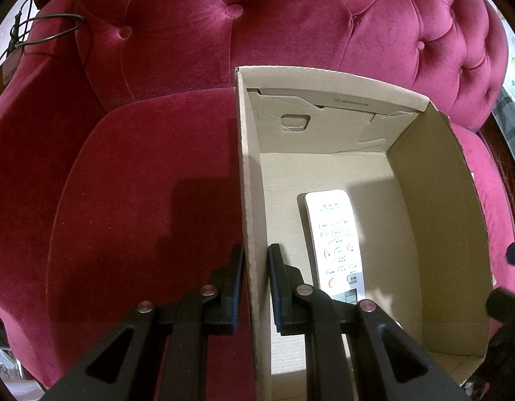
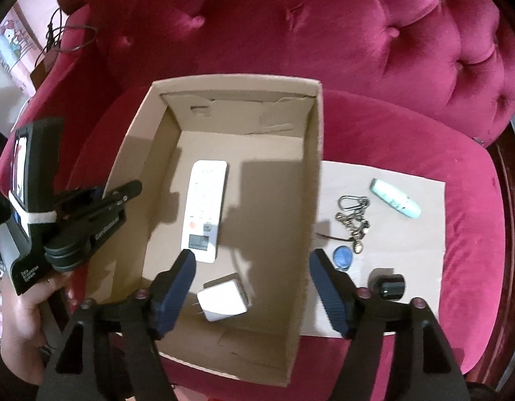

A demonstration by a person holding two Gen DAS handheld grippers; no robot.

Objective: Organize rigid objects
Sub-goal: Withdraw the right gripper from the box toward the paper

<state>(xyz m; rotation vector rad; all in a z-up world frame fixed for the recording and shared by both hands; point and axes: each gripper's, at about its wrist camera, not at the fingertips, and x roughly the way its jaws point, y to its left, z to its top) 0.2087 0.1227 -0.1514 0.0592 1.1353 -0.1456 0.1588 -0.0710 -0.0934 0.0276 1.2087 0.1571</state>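
Observation:
An open cardboard box (image 2: 237, 78) stands on a red velvet armchair seat. A white remote (image 2: 205, 200) lies face up on its floor, with a white charger plug (image 2: 224, 297) nearer me. My left gripper (image 1: 255, 260) is shut on the box's left wall (image 1: 249, 200); the remote (image 1: 334, 234) lies just to its right. Seen from the right wrist view, that left gripper (image 2: 103, 197) clamps the wall, held by a hand (image 2: 20, 317). My right gripper (image 2: 253, 257) hangs open above the box's near right part, with nothing between its fingers.
Right of the box, a flat cardboard sheet (image 2: 408, 234) carries a keyring with carabiner (image 2: 352, 217), a blue fob (image 2: 342, 255), a mint-green tube (image 2: 394, 198) and a small black cylinder (image 2: 388, 285). The tufted backrest (image 2: 357, 33) rises behind. A cable (image 2: 73, 36) lies on the left armrest.

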